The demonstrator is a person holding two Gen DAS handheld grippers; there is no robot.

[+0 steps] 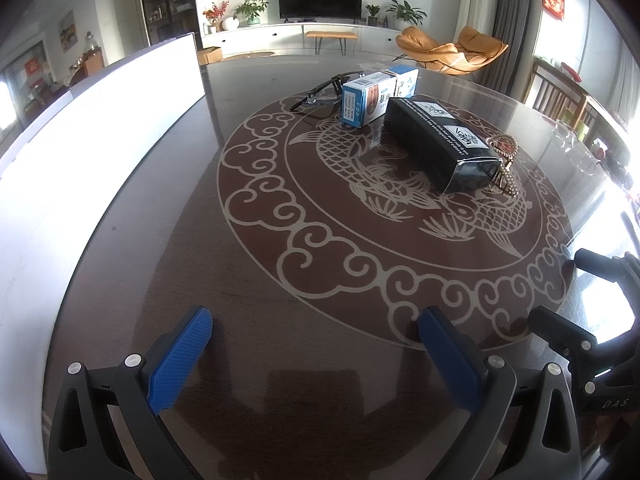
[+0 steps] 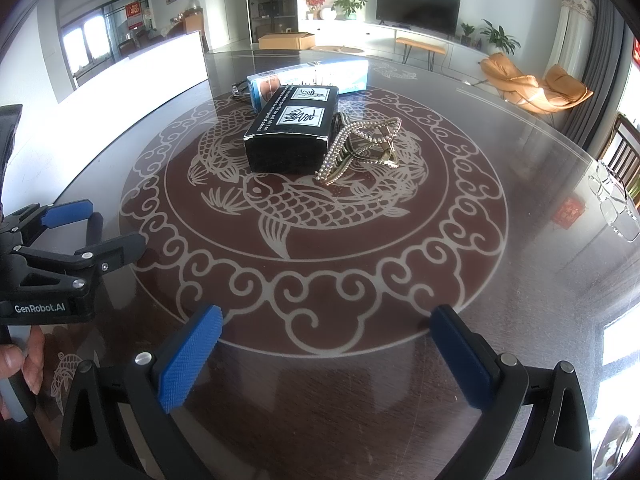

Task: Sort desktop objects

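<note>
Peering from the right wrist, a hand (image 2: 24, 354) showed gripping the left gripper (image 2: 94, 228); the left view hid it. Both grippers (image 1: 316, 330) (image 2: 326, 326) hovered low, jaws apart, empty. The black box (image 2: 290, 132), pearl hair claw (image 2: 360, 148) and blue-white carton (image 1: 370, 98) lay mid-table (image 2: 520, 300).

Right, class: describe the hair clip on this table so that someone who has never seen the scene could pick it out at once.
Find the round dark table with the pale fish pattern in its middle. On that pattern lies a long black box, and the hair clip rests against its right side in the right wrist view. It is the only gold, pearl-studded claw shape; its neighbours are plain boxes.
</note>
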